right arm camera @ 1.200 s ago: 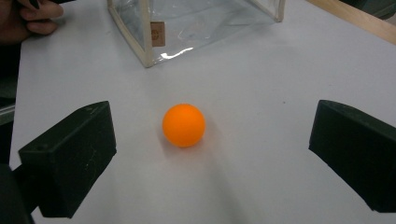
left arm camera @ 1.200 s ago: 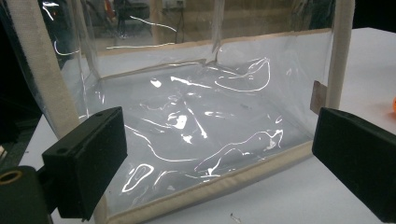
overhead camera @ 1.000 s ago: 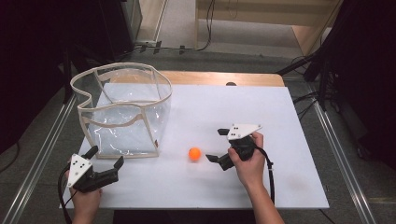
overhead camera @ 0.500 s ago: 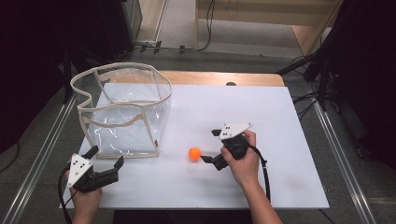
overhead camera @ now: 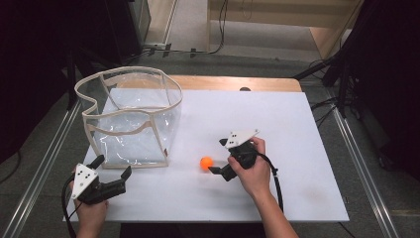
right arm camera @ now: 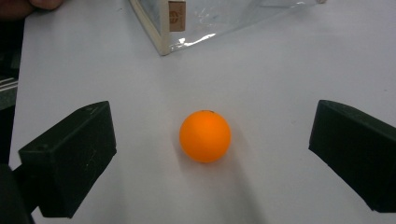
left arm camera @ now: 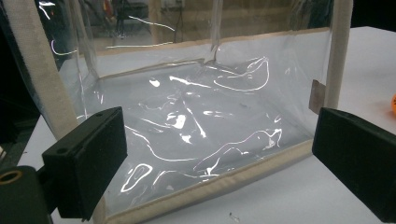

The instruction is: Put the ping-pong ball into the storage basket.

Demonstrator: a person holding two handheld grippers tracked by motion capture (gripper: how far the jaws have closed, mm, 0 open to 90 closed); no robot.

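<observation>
1. Orange ball [overhead camera: 206,162] lies on the white worktop [overhead camera: 297,148], just beside the front right corner of the clear bag [overhead camera: 130,119], on the corner's right and not touching it.
2. Right gripper view: ball [right arm camera: 205,136] sits between the two black fingers [right arm camera: 70,158], roughly centred, gaps on both sides. No contact with either finger. Faint shadow under the ball on the worktop [right arm camera: 280,70].
3. Right gripper [overhead camera: 218,159], fingers spread wide, sits just right of the ball and points at it, farther from the bag than the ball is. Grey plate on top; cable trails back along the forearm.
4. Clear plastic bag with cream fabric trim stands upright and open-topped on the left part of the worktop; its rim sags in a wavy line.
5. Left gripper [overhead camera: 114,171] is held near the bag's front left corner, on the person's side of the bag. Fingers wide, holding nothing.
6. Left gripper view: the bag's front wall [left arm camera: 196,121] spans the gap between the fingers [left arm camera: 88,163]; glare streaks on the plastic, trimmed bottom edge resting on the worktop [left arm camera: 299,191]. A sliver of the ball [left arm camera: 393,105] shows past the bag's right upright trim.
7. Right gripper view: a bottom corner of the bag [right arm camera: 187,28] with a small tan label lies beyond the ball.
</observation>
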